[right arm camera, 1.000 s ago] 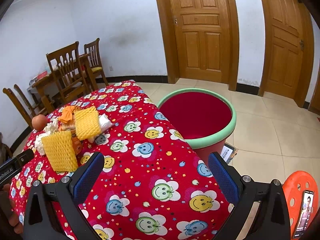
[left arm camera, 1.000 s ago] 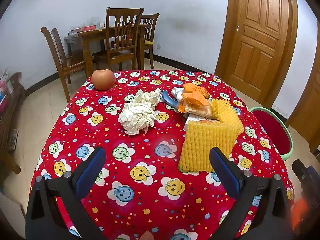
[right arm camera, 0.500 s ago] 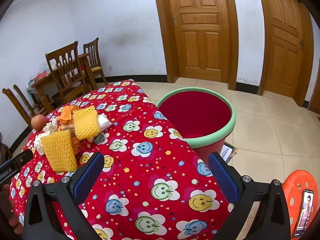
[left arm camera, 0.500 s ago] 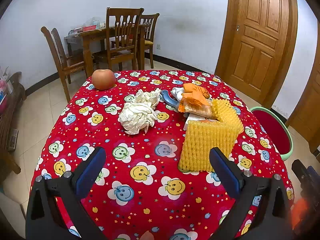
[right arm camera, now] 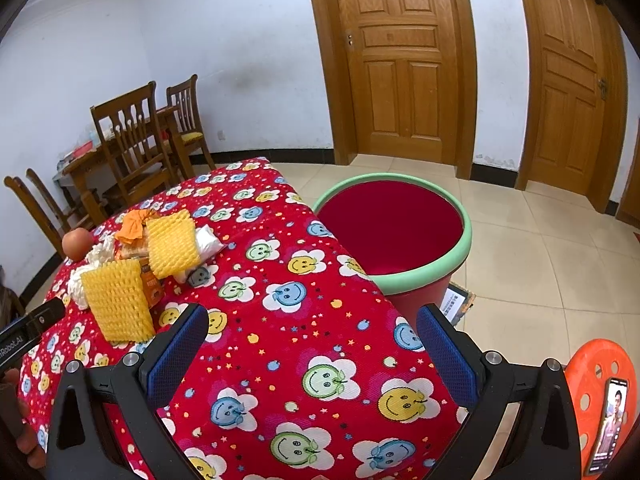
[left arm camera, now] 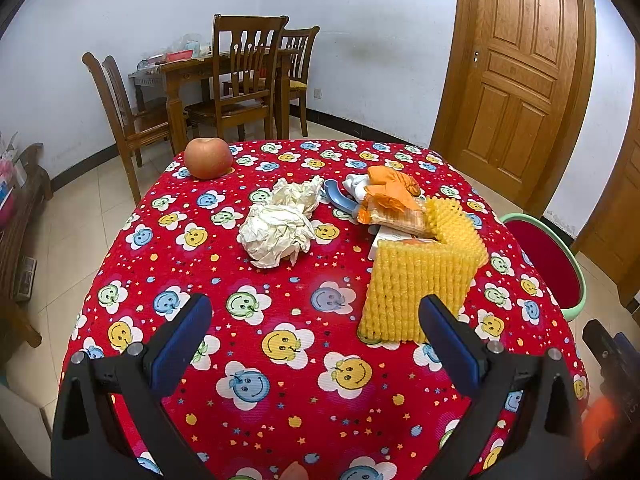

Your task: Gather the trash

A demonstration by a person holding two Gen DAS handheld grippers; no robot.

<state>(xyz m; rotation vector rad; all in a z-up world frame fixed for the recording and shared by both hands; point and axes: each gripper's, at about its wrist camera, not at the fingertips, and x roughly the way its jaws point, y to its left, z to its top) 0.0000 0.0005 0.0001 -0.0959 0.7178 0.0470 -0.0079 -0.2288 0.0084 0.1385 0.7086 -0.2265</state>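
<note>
While nothing has yet been picked up, both tools are held low over the near edge of the tabletop point(left arm camera: 132, 240), which is covered in a red cloth printed with smiling flowers. The left tool point(left arm camera: 314, 334) is seen with its blue-padded jaws spread wide and nothing between them; the right tool point(right arm camera: 312, 336) is likewise spread wide and empty.

The trash is gathered in one loose cluster toward the middle and right of the tabletop. A crumpled paper ball point(left arm camera: 276, 234) lies nearest the centre, with a second crumpled paper point(left arm camera: 298, 192) just behind it. To their right a yellow foam net point(left arm camera: 412, 288) stands closest to the left tool, a second foam net point(left arm camera: 456, 224) behind it, and orange wrappers point(left arm camera: 392, 194) are piled over a white packet. An apple point(left arm camera: 208, 158) sits apart at the far left corner; it is judged not to be trash, which would explain its separation.

A red bin with a green rim point(right arm camera: 436, 268) stands on the floor just beside the right edge of the tabletop, presumably so that items can be dropped in with a short carry. The right tool is pointed toward it, the left toward the pile, which suggests the left is meant to grasp first, probably the nearest foam net
</note>
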